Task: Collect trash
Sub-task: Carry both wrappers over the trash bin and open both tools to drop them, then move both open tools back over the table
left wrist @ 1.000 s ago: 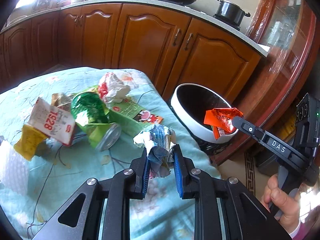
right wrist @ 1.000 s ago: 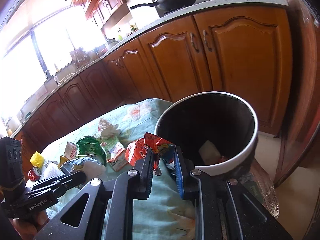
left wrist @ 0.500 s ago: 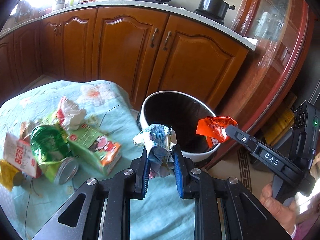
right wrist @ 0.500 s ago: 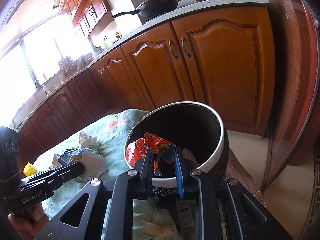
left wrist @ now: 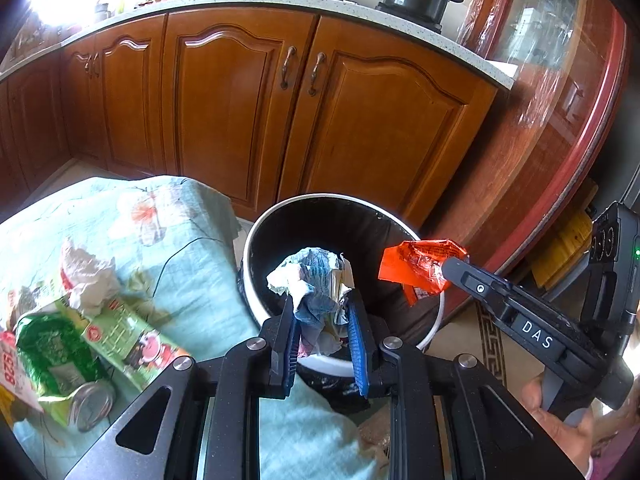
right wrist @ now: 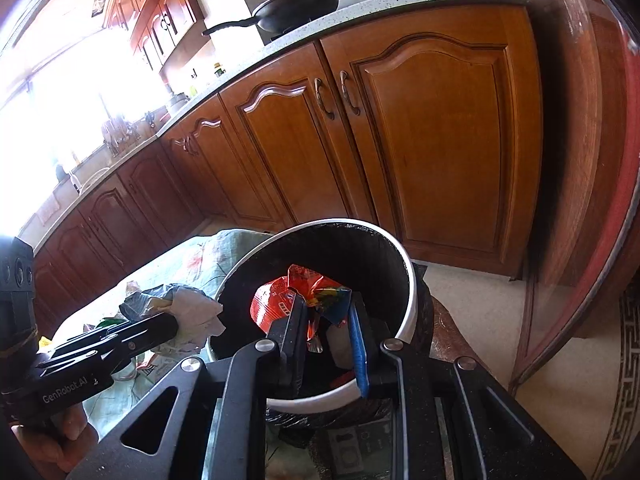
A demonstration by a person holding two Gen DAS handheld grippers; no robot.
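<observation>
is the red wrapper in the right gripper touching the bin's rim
Apart. The right wrist view shows the red wrapper pinched in the right gripper, hanging over the bin opening, clear of its rim.

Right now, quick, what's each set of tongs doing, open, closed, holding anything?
Left tongs: closed on a crumpled blue-and-white wrapper, over the trash bin.
Right tongs: closed on a crumpled red snack wrapper, also over the bin.

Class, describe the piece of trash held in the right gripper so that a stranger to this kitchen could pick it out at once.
Start at the white-rimmed bin beside the cloth-covered table. Two grippers hold trash over its mouth; the right gripper pinches a crumpled red-orange wrapper. The neighbouring wad is blue-grey and white.
</observation>
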